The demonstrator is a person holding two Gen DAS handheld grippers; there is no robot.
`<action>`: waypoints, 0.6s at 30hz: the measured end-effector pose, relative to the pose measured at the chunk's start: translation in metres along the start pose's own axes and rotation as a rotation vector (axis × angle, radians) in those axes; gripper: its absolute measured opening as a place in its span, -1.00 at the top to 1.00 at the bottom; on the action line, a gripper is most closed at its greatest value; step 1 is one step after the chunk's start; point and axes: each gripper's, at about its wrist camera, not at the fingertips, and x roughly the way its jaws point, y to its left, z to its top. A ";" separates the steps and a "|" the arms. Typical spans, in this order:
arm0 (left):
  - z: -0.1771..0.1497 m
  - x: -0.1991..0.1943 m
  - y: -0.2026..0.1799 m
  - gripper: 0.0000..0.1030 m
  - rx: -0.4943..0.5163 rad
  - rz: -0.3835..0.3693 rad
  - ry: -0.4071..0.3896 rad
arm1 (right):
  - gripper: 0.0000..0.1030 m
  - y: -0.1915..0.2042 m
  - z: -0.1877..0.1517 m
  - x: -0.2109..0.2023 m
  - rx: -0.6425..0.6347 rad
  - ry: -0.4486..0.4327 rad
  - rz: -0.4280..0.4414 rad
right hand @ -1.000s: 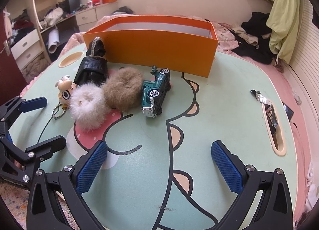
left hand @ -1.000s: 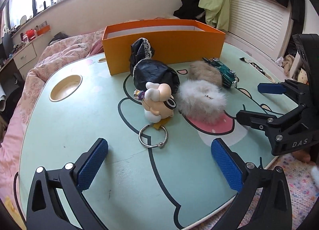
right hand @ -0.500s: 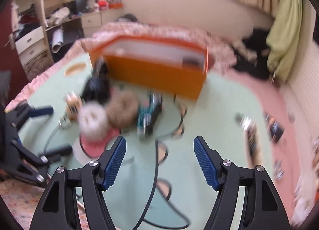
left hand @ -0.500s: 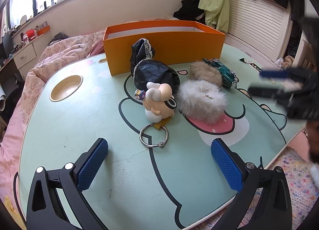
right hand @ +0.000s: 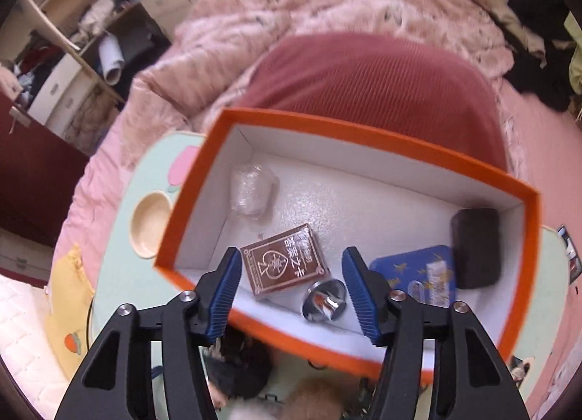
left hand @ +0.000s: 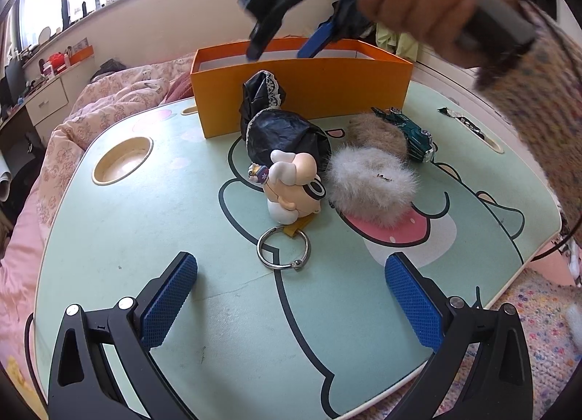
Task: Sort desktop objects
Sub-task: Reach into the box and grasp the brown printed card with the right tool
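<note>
Right gripper (right hand: 291, 285) hovering over the orange box (right hand: 363, 129), jaws apart and holding nothing. Left gripper (left hand: 291, 307) low over the desk (left hand: 109, 238), jaws wide apart, keyring figurine (left hand: 291, 191) just ahead.

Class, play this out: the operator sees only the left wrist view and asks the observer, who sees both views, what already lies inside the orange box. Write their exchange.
Observer: Inside the orange box, a brown card pack lies flat on the white floor.
Operator: Anything beside it?
Observer: A shiny metal piece sits right of the pack, by the near wall.
Operator: And the right end?
Observer: A dark case lies there, beside a blue tin.
</note>
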 end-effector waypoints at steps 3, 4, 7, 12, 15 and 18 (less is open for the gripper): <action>0.000 0.000 0.001 -0.99 0.000 -0.001 -0.001 | -0.08 -0.002 0.001 0.026 -0.002 0.075 -0.029; 0.000 0.000 0.000 -0.99 0.000 -0.001 -0.001 | -0.12 -0.005 0.000 0.035 0.018 0.108 -0.025; 0.000 0.001 0.002 -0.99 -0.004 -0.004 0.001 | -0.14 -0.016 0.000 0.039 0.041 0.115 0.065; 0.001 0.001 0.001 -0.99 -0.002 -0.003 0.000 | 0.23 -0.042 0.003 0.034 0.135 0.120 0.112; 0.001 0.001 0.002 -0.99 -0.002 -0.003 0.000 | 0.36 -0.060 0.012 0.017 0.158 -0.003 -0.054; 0.002 0.002 0.002 -0.99 -0.002 -0.003 0.000 | 0.49 -0.069 0.019 0.017 0.145 -0.007 -0.157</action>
